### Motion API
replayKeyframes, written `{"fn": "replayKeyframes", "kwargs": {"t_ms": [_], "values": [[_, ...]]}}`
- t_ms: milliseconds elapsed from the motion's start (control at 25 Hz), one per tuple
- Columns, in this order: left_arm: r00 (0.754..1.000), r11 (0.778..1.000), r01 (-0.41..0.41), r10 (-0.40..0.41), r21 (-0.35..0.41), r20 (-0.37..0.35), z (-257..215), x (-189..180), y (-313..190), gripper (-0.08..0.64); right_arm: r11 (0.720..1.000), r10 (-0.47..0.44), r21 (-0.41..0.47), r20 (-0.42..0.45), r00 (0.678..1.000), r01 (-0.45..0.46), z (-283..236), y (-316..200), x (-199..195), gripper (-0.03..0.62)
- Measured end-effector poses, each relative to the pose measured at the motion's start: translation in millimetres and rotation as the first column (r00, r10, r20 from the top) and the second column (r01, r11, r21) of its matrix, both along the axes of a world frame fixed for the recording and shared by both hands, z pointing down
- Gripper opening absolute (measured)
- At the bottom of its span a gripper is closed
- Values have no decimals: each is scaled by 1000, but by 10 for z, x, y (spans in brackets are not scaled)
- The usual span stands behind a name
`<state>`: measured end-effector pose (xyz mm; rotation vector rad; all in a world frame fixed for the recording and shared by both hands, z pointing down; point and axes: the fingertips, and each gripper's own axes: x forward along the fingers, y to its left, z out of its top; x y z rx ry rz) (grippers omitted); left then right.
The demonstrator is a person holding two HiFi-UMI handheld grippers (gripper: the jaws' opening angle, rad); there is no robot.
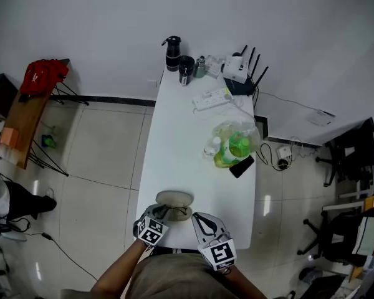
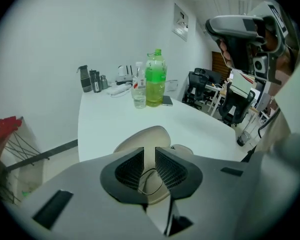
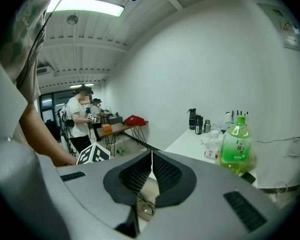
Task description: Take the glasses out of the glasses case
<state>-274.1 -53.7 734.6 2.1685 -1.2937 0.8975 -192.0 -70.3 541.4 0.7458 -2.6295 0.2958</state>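
Observation:
The beige glasses case (image 1: 174, 199) lies open at the near end of the white table (image 1: 193, 136). Its lid (image 2: 142, 138) stands up and the base (image 2: 185, 149) sits in front of it. The thin wire-rimmed glasses (image 3: 145, 206) lie in the base, also showing as a wire loop (image 2: 150, 182) in the left gripper view. My left gripper (image 1: 164, 212) is at the case's left end, its jaws closed to a narrow gap with the beige case between them. My right gripper (image 1: 197, 219) hangs just over the case's right end, jaws pressed together. Nothing shows between its tips.
Mid-table stand a green bottle (image 1: 239, 146), a small clear bottle (image 1: 210, 148) and a black phone (image 1: 242, 166). A power strip (image 1: 213, 98), a router (image 1: 240, 70) and dark flasks (image 1: 173, 53) are at the far end. A person (image 3: 79, 119) stands by a wooden desk (image 1: 22, 126) on the left.

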Motion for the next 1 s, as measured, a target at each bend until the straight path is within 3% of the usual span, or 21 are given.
{"fn": "replayKeyframes", "kwargs": {"t_ms": [120,200,320,520,680,1000], "values": [[989,993,-117,117,-6,91,71,38,6,69,998,20,64,-9,1000,-19,-70,2,75,12],[963,974,-221,225,-45,150,165,108,51,69,993,44,113,0,999,-44,-165,-18,114,12],[918,937,-329,347,-119,193,289,203,111,69,991,66,116,19,998,-68,-219,-37,170,11],[896,904,-380,413,-196,163,397,308,102,69,994,73,81,33,997,-76,-146,-32,270,11],[869,882,-408,454,-234,195,503,262,97,84,993,98,70,42,994,-100,-124,-44,346,11],[767,810,-511,580,-287,272,663,343,105,84,994,91,54,42,995,-93,-89,4,401,11]]}}
